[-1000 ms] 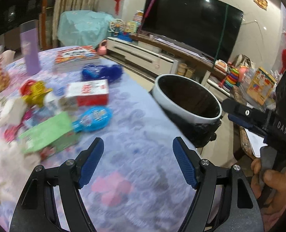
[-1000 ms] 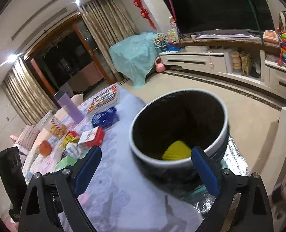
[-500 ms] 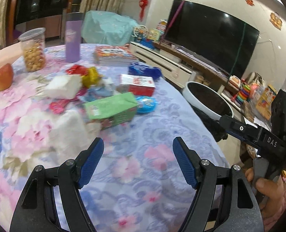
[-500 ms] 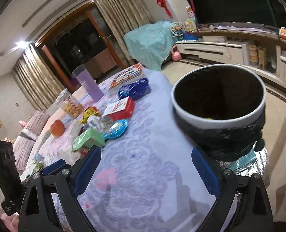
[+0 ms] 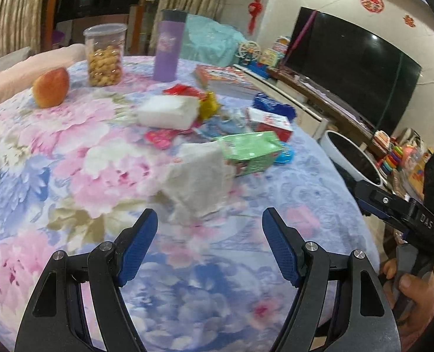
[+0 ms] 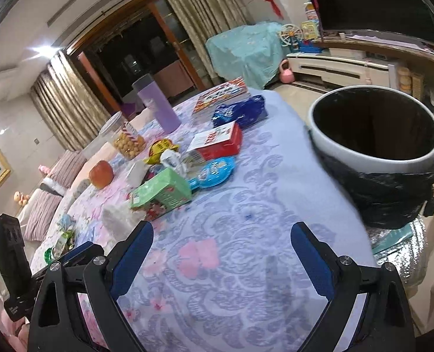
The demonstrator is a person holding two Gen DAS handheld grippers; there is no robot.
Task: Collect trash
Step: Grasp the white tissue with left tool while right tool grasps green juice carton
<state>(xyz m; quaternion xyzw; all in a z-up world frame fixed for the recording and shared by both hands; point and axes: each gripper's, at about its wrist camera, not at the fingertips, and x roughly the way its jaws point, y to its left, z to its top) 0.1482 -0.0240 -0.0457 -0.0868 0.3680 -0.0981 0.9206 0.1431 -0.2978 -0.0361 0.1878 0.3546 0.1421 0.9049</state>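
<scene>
Trash (image 5: 199, 176) lies at twelve o'clock from the left claw (image 5: 209, 242). Both claws are spread and empty, the right claw (image 6: 221, 253) too. Next, I think, comes pinching the white tissue.

We noted the trash bin (image 6: 375, 146): round, white-rimmed, lined with a black bag bunched around its outside, upright just beyond the edge of the floral-clothed surface (image 6: 246, 234); its interior read dark. On the cloth, the trash lay in a loose cluster. A crumpled white tissue (image 5: 197, 180) sat nearest, touching a green carton (image 5: 250, 149) lying on its side. Just beside the carton we recorded a flat blue plastic wrapper (image 6: 214, 173), then a red-and-white box (image 6: 217, 142) lying flat. Farther back lay a crumpled dark-blue bag (image 6: 241, 113), a yellow wrapper (image 6: 161, 148) and a red wrapper (image 5: 158, 139), partly blurred.
</scene>
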